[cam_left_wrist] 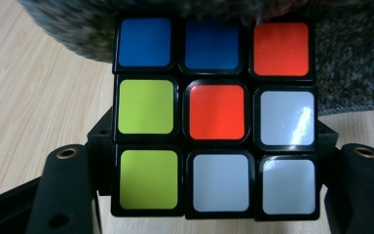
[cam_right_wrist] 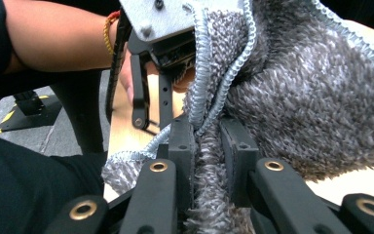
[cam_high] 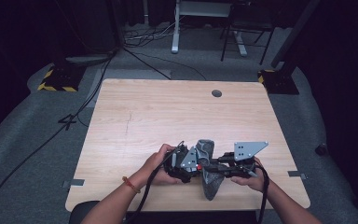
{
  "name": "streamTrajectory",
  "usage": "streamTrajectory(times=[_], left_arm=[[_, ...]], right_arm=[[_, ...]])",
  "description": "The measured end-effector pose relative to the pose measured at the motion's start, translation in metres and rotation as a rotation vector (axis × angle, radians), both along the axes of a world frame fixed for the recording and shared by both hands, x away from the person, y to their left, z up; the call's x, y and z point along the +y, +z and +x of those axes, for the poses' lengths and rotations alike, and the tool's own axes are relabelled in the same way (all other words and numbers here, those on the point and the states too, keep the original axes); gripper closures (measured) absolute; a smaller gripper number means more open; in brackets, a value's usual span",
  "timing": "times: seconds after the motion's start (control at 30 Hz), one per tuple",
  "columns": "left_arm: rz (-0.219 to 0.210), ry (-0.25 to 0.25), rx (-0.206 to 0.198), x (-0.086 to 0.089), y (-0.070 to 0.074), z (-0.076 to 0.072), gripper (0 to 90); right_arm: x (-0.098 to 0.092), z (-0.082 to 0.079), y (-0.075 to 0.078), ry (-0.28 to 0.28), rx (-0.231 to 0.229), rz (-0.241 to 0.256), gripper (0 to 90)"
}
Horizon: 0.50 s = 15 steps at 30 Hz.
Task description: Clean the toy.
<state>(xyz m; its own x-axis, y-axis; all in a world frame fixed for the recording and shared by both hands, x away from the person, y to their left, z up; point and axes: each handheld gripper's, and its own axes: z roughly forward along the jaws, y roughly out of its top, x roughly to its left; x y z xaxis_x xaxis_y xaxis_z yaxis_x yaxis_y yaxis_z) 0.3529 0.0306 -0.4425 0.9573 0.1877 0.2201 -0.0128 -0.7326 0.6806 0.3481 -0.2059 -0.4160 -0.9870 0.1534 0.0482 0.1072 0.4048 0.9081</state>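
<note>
A scrambled Rubik's cube (cam_left_wrist: pixel 216 114) shows blue, red, green and white stickers in the left gripper view. My left gripper (cam_left_wrist: pixel 214 146) is shut on it, one jaw on each side. A grey shaggy cloth (cam_left_wrist: pixel 350 63) lies right behind the cube. In the right gripper view my right gripper (cam_right_wrist: pixel 208 141) is shut on a fold of that cloth (cam_right_wrist: pixel 302 97), which drapes over the left gripper's grey plate (cam_right_wrist: pixel 170 19). From above, the cloth (cam_high: pixel 206 147) hangs between the left gripper (cam_high: pixel 189 163) and the right gripper (cam_high: pixel 220 164), near the table's front edge.
The wooden table (cam_high: pixel 168 116) has a round cable hole (cam_high: pixel 216 93) at the back right. Beyond it are stand bases with yellow-black stripes (cam_high: pixel 56 80), floor cables (cam_high: pixel 144 60) and a desk leg (cam_high: pixel 175 32).
</note>
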Motion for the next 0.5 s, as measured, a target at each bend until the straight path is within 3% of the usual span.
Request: streamTrajectory(times=[0.17, 0.3, 0.5], left_arm=[[-0.031, -0.011, -0.012, 0.004, 0.005, -0.003, 33.2], [-0.050, -0.016, -0.028, 0.006, 0.011, -0.006, 33.2], [-0.087, -0.004, -0.042, 0.015, 0.019, -0.005, 33.1]], right_arm=[[-0.003, 0.004, -0.001, -0.048, 0.000, -0.002, 77.6], [-0.008, 0.012, -0.006, -0.070, 0.035, -0.003, 77.7], [-0.009, 0.017, -0.015, -0.079, 0.060, -0.053, 77.7]])
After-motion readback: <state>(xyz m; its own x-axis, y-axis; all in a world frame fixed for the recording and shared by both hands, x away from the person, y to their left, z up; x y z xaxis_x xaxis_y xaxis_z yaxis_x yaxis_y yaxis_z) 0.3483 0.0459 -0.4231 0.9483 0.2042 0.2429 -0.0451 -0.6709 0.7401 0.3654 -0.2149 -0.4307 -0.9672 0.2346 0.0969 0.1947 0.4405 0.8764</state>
